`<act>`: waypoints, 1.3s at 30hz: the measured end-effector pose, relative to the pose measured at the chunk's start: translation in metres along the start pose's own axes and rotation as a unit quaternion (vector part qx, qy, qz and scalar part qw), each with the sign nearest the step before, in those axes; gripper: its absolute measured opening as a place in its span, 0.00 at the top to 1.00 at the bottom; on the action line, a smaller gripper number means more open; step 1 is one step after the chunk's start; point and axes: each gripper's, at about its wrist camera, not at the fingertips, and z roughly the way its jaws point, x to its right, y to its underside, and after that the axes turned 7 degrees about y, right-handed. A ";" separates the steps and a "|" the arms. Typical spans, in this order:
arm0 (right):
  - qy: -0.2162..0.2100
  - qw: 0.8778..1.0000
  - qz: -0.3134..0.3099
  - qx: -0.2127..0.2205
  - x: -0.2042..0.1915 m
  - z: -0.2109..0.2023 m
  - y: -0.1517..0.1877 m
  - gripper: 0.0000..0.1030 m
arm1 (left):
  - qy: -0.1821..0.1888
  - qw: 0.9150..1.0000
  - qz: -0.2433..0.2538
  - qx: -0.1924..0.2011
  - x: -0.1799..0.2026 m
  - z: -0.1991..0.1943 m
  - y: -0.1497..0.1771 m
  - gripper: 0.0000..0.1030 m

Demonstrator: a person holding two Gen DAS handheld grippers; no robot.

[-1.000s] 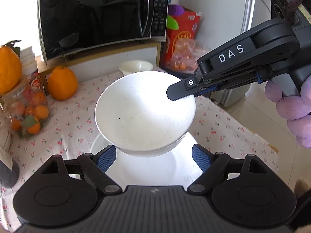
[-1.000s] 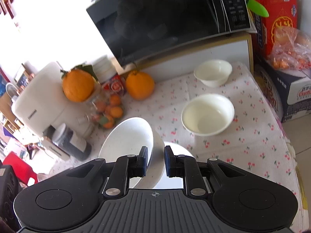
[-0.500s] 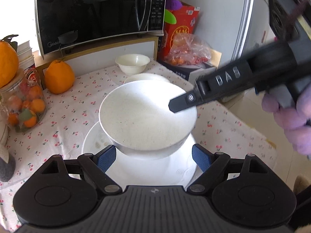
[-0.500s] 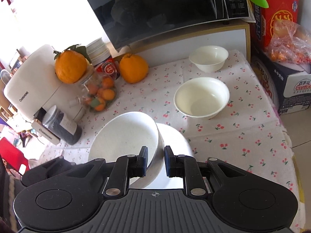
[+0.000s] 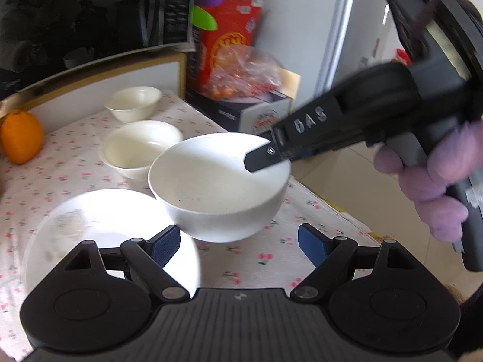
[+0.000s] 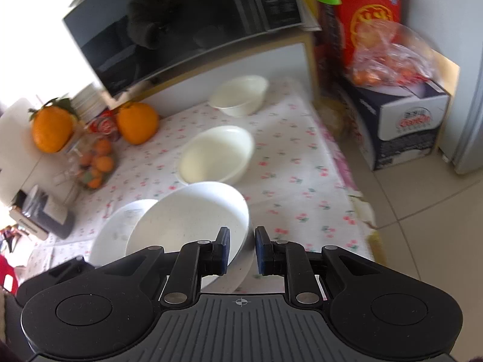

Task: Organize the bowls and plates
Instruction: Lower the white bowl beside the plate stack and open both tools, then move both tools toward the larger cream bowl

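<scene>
My right gripper (image 6: 242, 249) is shut on the rim of a white speckled bowl (image 6: 187, 220), which hangs above the cloth to the right of a white plate (image 6: 120, 229). In the left wrist view the same bowl (image 5: 217, 190) hangs beyond my left gripper (image 5: 238, 241), which is open and holds nothing; the plate (image 5: 99, 229) lies at its lower left. The right gripper (image 5: 262, 158) comes in from the right, held by a hand in a purple glove (image 5: 431, 187). A cream bowl (image 6: 215, 154) and a smaller cream bowl (image 6: 240, 95) stand further back on the table.
A floral tablecloth (image 6: 286, 181) covers the table, whose right edge drops to a tiled floor (image 6: 422, 241). A microwave (image 6: 181, 27) stands at the back, oranges (image 6: 137, 122) and a fruit jar (image 6: 93, 163) at the left. Boxes (image 6: 404, 120) and a bag of fruit sit beside the table.
Both grippers swung to the right. The held bowl went from above the plate to beside it, closer to the cream bowl. The jaws kept their state.
</scene>
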 end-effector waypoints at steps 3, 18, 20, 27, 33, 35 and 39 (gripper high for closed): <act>0.008 1.000 0.013 -0.007 0.014 0.004 -0.001 0.83 | 0.006 1.000 0.009 -0.014 0.008 0.012 0.002 0.20; 0.038 0.998 0.007 -0.057 0.032 0.027 0.008 0.83 | 0.010 0.997 0.045 -0.069 0.024 0.042 0.011 0.22; 0.043 0.997 0.008 -0.069 0.032 0.030 0.010 0.83 | 0.008 0.996 0.046 -0.074 0.024 0.043 0.012 0.22; 0.044 0.995 0.005 -0.087 0.033 0.034 0.013 0.80 | -0.002 0.995 0.052 -0.089 0.026 0.045 0.015 0.17; 0.047 0.995 0.007 -0.091 0.032 0.035 0.012 0.79 | -0.002 0.995 0.044 -0.089 0.023 0.037 0.015 0.10; 0.040 0.995 0.011 -0.091 0.031 0.034 0.011 0.72 | 0.000 0.995 0.039 -0.089 0.022 0.033 0.016 0.08; 0.030 0.996 0.016 -0.087 0.029 0.030 0.009 0.53 | 0.005 0.995 0.037 -0.088 0.023 0.023 0.018 0.07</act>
